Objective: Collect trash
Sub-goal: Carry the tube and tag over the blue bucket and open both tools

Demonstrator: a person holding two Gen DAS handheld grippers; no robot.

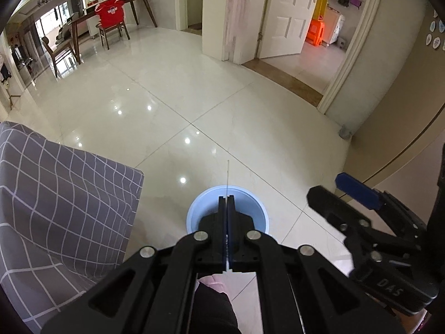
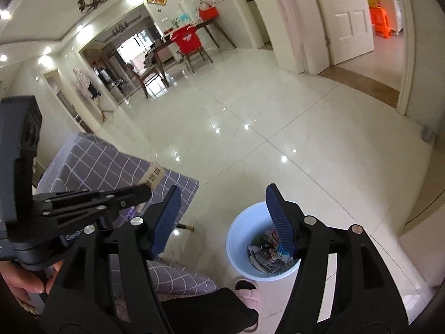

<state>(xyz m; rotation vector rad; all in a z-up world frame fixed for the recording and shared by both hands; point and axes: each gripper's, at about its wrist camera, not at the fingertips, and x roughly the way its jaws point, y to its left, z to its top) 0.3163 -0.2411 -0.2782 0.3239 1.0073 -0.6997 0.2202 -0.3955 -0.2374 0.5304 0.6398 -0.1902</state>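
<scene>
Both wrist cams sit high, tilted down at the tiled floor [image 1: 167, 97], facing the far dining table [image 2: 178, 41]. Left cam's right above the blue bin [image 1: 258, 208], rim only; right cam sees into it. Shared: bin, grid-cloth table [image 1: 55, 194], open door [image 2: 345, 14].

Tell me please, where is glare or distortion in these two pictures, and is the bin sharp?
Left wrist view: ceiling lights make bright spots on the glossy floor; the fisheye bends the door frame, and the left gripper hides part of the blue bin. Right wrist view: similar spots on the floor; the bin and its crumpled paper look fairly sharp.
</scene>
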